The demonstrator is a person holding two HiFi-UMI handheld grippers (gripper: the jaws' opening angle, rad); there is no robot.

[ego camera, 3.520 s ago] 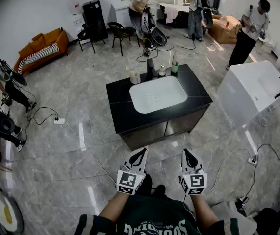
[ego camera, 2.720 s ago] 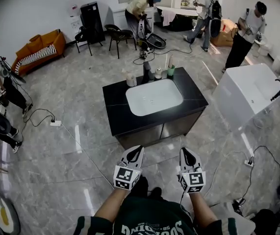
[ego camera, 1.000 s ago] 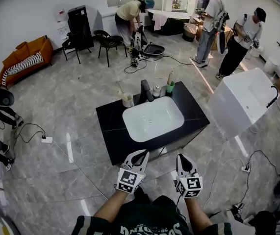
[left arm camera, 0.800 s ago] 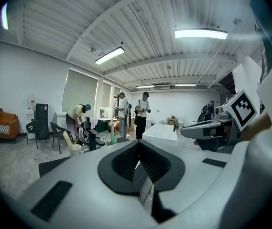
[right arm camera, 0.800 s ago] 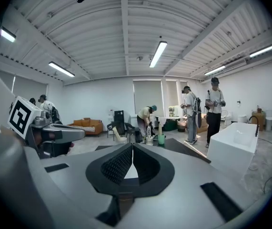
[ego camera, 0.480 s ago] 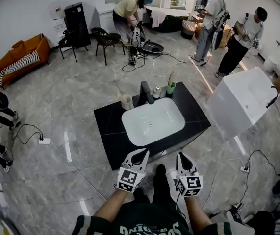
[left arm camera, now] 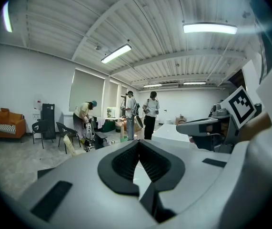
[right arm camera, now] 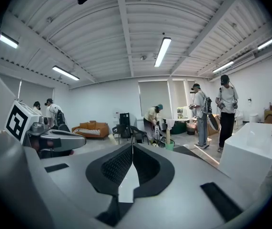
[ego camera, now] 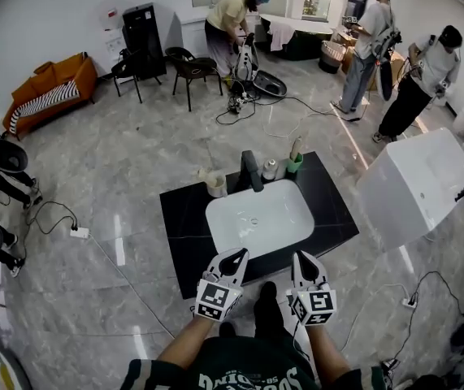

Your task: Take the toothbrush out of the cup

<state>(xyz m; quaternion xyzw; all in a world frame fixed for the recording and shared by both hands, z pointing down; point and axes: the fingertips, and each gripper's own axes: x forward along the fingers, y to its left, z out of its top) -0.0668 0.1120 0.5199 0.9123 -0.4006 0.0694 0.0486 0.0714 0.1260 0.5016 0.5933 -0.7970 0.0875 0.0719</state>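
A green cup with a pale toothbrush standing in it sits at the back right of the black vanity top, behind the white basin. The cup and toothbrush also show far ahead in the right gripper view, and the cup shows small in the left gripper view. My left gripper and right gripper are held side by side just short of the vanity's front edge. Both are shut and hold nothing. In each gripper view the pads meet.
A black faucet, a small bottle and a beige cup stand along the vanity's back. A white tub stands to the right. Cables and a power strip lie on the floor. Several people work at the back.
The vanity has come closer to me, and both grippers have advanced to its front edge. Their jaws have stayed shut.
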